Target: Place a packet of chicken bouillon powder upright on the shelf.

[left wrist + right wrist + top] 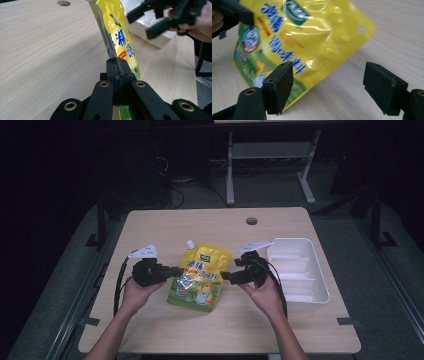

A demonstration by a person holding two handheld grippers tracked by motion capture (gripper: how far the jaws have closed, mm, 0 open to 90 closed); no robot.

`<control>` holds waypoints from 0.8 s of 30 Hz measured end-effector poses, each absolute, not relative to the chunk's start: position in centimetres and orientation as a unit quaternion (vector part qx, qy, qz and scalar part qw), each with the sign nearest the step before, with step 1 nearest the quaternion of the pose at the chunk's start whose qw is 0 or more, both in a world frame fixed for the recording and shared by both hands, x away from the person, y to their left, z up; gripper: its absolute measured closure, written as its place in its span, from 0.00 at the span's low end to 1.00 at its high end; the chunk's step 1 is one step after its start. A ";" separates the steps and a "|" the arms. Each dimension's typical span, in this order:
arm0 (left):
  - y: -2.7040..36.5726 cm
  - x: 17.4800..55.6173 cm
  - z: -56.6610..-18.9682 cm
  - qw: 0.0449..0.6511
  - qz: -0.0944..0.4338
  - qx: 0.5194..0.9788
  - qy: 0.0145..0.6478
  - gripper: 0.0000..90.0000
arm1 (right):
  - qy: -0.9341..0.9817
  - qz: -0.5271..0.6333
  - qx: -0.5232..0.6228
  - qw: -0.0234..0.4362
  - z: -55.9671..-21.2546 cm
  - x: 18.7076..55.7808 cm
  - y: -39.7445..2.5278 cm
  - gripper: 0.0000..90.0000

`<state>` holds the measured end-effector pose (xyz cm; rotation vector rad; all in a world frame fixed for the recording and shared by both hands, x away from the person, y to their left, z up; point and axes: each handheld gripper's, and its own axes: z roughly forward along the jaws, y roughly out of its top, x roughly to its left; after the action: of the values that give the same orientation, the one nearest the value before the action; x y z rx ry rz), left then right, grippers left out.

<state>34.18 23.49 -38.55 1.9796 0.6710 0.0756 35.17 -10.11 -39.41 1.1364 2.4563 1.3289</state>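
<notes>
Yellow pouch [201, 276] sits in the middle of the frame on the wooden table [150, 330]. The left gripper [176, 271] pinches its edge tight. The right gripper [225, 276] is spread wide beside it. I think the right one must grab next, maybe for the white tray [320, 285].

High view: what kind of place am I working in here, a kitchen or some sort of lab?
Probably a lab or recording workspace, not a kitchen: a light wood desk with a cable hole, a dark room with cables on the floor, and a metal stand behind.
</notes>
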 end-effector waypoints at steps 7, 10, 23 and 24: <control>23.8 32.7 -38.4 0.517 0.036 0.816 0.255 1.00 | 0.814 0.444 0.374 0.023 -40.0 35.8 -9.9 0.27; 23.8 32.2 -38.2 0.521 0.040 0.817 0.244 1.00 | 0.812 0.450 0.371 -0.003 -40.4 36.1 -9.6 0.31; 23.6 31.1 -38.3 0.516 0.043 0.826 0.222 1.00 | 0.804 0.515 0.287 -0.074 -40.2 35.6 -8.4 0.65; 23.7 31.1 -38.5 0.513 0.045 0.827 0.225 1.00 | 0.805 0.519 0.280 -0.071 -40.0 35.4 -8.5 0.73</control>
<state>31.15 23.74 -38.47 1.9901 0.5404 0.1072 35.44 -8.46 -40.05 0.9208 2.6493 1.7072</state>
